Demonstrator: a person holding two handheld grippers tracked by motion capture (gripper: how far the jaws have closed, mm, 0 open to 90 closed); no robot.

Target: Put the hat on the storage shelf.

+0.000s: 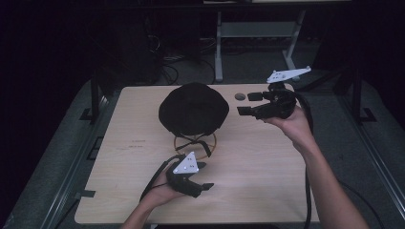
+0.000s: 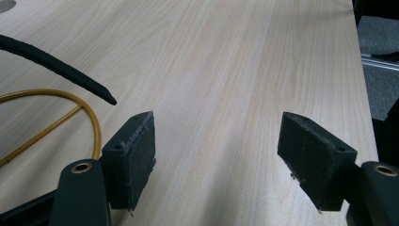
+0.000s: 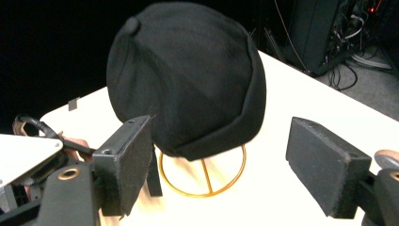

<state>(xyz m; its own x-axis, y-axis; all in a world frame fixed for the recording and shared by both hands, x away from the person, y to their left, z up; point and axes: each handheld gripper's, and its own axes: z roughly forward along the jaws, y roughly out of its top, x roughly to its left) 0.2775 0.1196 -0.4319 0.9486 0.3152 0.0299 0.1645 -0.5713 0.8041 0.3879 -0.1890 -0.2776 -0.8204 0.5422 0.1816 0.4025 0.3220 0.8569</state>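
Table: a light wood-grain table point(image 1: 267, 181) carries everything; a small round hole point(image 1: 239, 96) sits near its far edge, right of centre.
Hat: a black cap point(image 1: 193, 108) with a button on its crown rests on top of a stand, toward the far edge and about midway between the table's left and right edges. In the right gripper view the cap point(image 3: 188, 75) hangs over the stand and hides its upper part.
Stand: a thin gold wire stand point(image 1: 195, 144) whose ring base lies flat on the table under the cap; the ring and an upright rod also show in the right gripper view point(image 3: 203, 175).
Containers: the stand is the one holder here, and the cap is all it bears.
Left gripper: the left gripper point(image 1: 197, 177) is held near the table's near edge, just on the near side of the stand's ring; jaws apart, nothing between them but bare wood.
Right gripper: the right gripper point(image 1: 250, 104) is raised near the far right corner, pointing at the cap from beside it; jaws spread, not touching the cap.
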